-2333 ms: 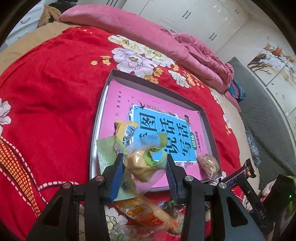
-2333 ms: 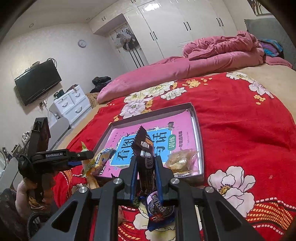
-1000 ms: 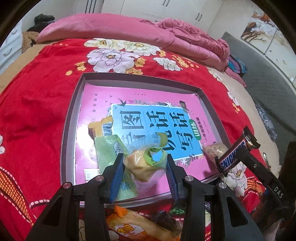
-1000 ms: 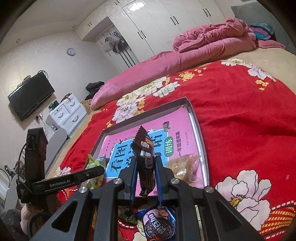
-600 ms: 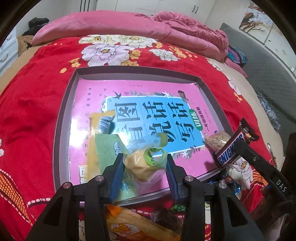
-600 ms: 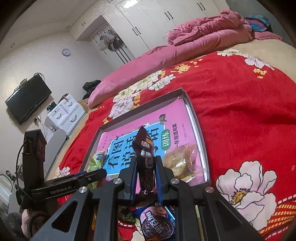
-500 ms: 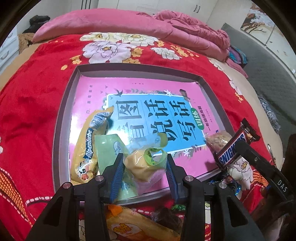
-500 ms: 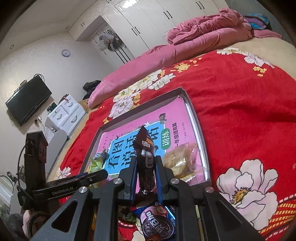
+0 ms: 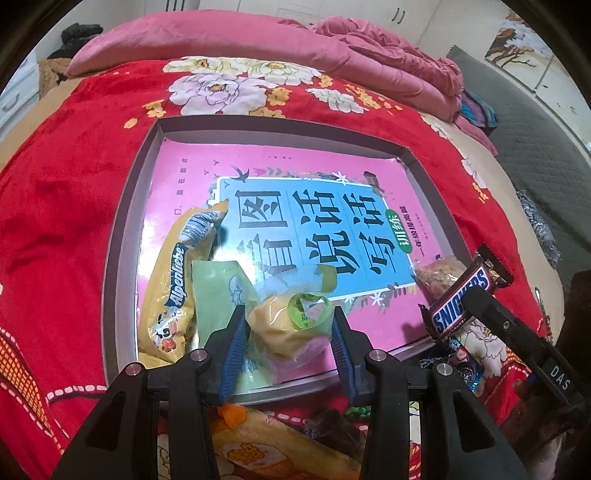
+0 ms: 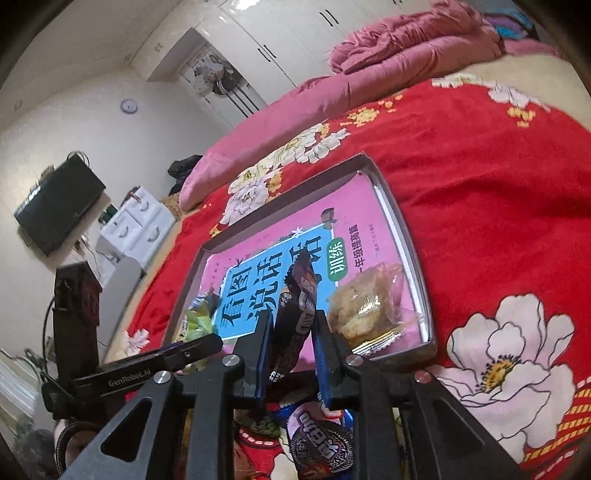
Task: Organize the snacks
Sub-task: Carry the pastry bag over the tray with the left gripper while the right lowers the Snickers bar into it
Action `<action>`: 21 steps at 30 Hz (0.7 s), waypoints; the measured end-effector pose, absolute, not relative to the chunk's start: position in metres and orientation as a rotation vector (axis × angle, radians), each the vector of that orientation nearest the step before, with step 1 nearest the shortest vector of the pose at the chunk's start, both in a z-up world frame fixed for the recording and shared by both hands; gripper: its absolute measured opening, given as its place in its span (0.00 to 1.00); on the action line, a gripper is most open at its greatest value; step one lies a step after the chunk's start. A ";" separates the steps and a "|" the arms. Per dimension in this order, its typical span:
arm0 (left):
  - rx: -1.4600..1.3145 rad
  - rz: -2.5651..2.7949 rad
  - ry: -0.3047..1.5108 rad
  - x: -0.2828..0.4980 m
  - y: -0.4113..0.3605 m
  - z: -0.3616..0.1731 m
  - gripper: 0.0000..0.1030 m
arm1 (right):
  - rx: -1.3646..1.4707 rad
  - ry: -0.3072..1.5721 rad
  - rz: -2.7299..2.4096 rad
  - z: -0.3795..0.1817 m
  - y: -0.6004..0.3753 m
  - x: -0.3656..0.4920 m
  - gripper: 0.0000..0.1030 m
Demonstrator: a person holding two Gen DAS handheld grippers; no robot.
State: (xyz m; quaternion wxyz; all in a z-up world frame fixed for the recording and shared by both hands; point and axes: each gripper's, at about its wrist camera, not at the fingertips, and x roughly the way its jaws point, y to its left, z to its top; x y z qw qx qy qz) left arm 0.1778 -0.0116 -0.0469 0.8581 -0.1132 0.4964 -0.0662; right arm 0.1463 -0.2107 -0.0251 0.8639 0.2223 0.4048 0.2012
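My left gripper [image 9: 289, 317] is shut on a yellow snack packet [image 9: 280, 328] with a green label, held over the near edge of the grey tray [image 9: 122, 258]. A pale green wrapper [image 9: 218, 291] hangs beside it. A yellow Alpenliebe bag [image 9: 173, 288] lies in the tray's left side, and a clear cookie packet [image 10: 365, 306] lies in its right corner. My right gripper [image 10: 291, 317] holds a Snickers bar [image 10: 295, 314] over the tray's near right edge. Its jaws are opening, and the bar leans between them, still aloft. The Snickers bar [image 9: 461, 299] shows from the left too.
A pink book [image 9: 303, 229] lines the tray, which lies on a red flowered blanket [image 9: 55, 206]. Loose snacks lie under the grippers: an orange-yellow bag [image 9: 266, 446] and a dark Oreo-style packet [image 10: 317, 443]. Pink quilts [image 9: 258, 33] are piled at the far side.
The Alpenliebe bag has come to lie flat in the tray's left side. The Snickers bar has tipped sideways between the right fingers. Both grippers have moved closer over the tray.
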 end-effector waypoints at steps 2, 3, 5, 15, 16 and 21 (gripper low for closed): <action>-0.242 -0.139 1.044 0.177 -0.011 -0.047 0.43 | 0.442 0.849 0.413 -0.024 -0.208 0.145 0.23; -0.243 -0.139 1.044 0.177 -0.011 -0.047 0.43 | 0.430 0.849 0.409 -0.023 -0.207 0.145 0.23; -0.244 -0.136 1.045 0.177 -0.011 -0.048 0.43 | 0.409 0.848 0.401 -0.022 -0.207 0.145 0.23; -0.246 -0.131 1.048 0.178 -0.011 -0.048 0.43 | 0.368 0.841 0.308 -0.025 -0.213 0.149 0.25; -0.246 -0.130 1.049 0.178 -0.011 -0.048 0.43 | 0.367 0.843 0.309 -0.026 -0.212 0.150 0.25; -0.241 -0.126 1.052 0.179 -0.011 -0.048 0.43 | 0.340 0.850 0.331 -0.028 -0.204 0.149 0.25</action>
